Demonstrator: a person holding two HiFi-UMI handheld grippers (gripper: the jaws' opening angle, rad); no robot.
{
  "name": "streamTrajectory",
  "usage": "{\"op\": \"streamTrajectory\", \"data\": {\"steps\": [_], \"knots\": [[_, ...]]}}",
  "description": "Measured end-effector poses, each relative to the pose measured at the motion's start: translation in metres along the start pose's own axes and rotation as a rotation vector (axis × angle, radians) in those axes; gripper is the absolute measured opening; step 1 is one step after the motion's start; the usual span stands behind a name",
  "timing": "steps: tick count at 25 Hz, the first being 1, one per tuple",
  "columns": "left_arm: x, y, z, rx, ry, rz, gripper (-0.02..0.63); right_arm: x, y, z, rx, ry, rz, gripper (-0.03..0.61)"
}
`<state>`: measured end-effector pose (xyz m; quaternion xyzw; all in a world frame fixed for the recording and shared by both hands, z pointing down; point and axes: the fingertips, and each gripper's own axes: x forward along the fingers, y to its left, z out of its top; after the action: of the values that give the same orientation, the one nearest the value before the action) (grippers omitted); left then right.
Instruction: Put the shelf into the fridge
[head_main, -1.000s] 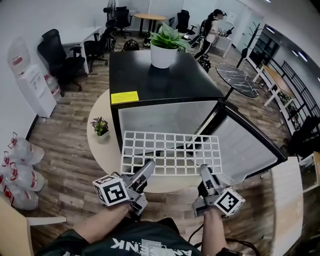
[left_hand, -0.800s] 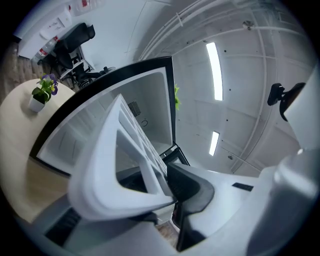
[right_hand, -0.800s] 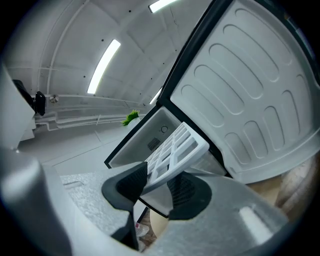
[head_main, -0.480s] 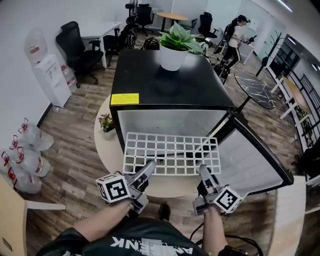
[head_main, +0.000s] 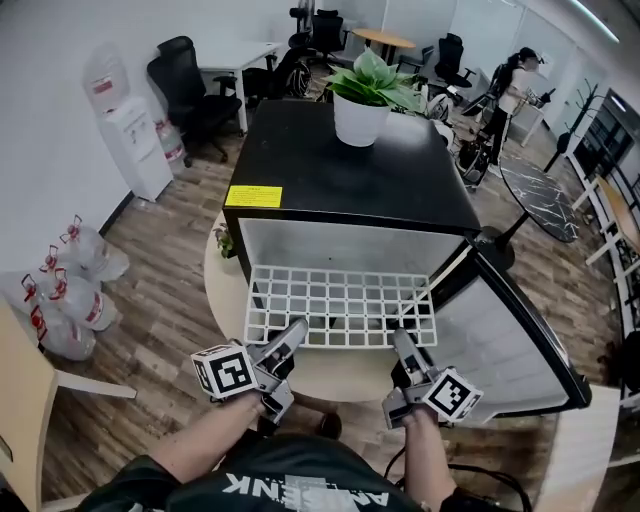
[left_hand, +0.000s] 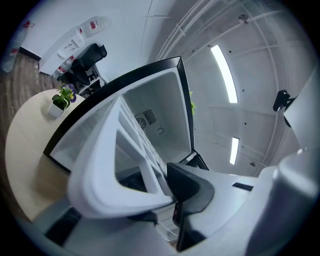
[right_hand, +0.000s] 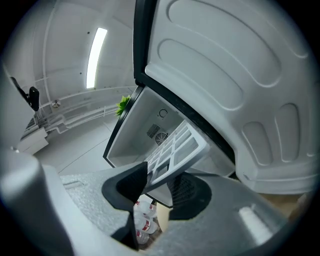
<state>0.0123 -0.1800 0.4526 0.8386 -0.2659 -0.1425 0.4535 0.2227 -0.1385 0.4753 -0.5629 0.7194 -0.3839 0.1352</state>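
The white grid shelf (head_main: 340, 305) lies level in front of the open black fridge (head_main: 350, 170), its far edge at the mouth of the white interior (head_main: 340, 240). My left gripper (head_main: 293, 335) is shut on the shelf's near left edge, and my right gripper (head_main: 400, 345) is shut on its near right edge. In the left gripper view the shelf's frame (left_hand: 110, 165) fills the gap between the pads of the left gripper (left_hand: 160, 195). In the right gripper view the shelf's corner (right_hand: 175, 145) sits pinched in the right gripper (right_hand: 160, 187), pointing into the fridge.
The fridge door (head_main: 510, 330) stands open to the right, close beside the right gripper. A potted plant (head_main: 365, 110) sits on the fridge top. The fridge rests on a round table (head_main: 220, 290) with a small plant (head_main: 228, 240). Bags of bottles (head_main: 70, 290) lie on the floor at left.
Both grippers keep their hold on the shelf. The head view has swung, and the shelf has edged slightly closer to the fridge mouth.
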Motion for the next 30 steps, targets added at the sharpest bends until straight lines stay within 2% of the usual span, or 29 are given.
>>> {"op": "streamTrajectory", "data": {"steps": [7, 21, 30], "knots": [[0.006, 0.009, -0.002, -0.008, -0.011, 0.024, 0.078, 0.009, -0.009, 0.004, -0.015, 0.017, 0.009, 0.127], [0.019, 0.020, 0.005, -0.090, -0.015, 0.010, 0.072, 0.033, -0.009, 0.010, -0.002, 0.030, 0.038, 0.126], [0.030, 0.025, 0.013, -0.099, -0.018, 0.013, 0.071, 0.045, -0.005, 0.023, -0.044, 0.025, 0.046, 0.126]]}}
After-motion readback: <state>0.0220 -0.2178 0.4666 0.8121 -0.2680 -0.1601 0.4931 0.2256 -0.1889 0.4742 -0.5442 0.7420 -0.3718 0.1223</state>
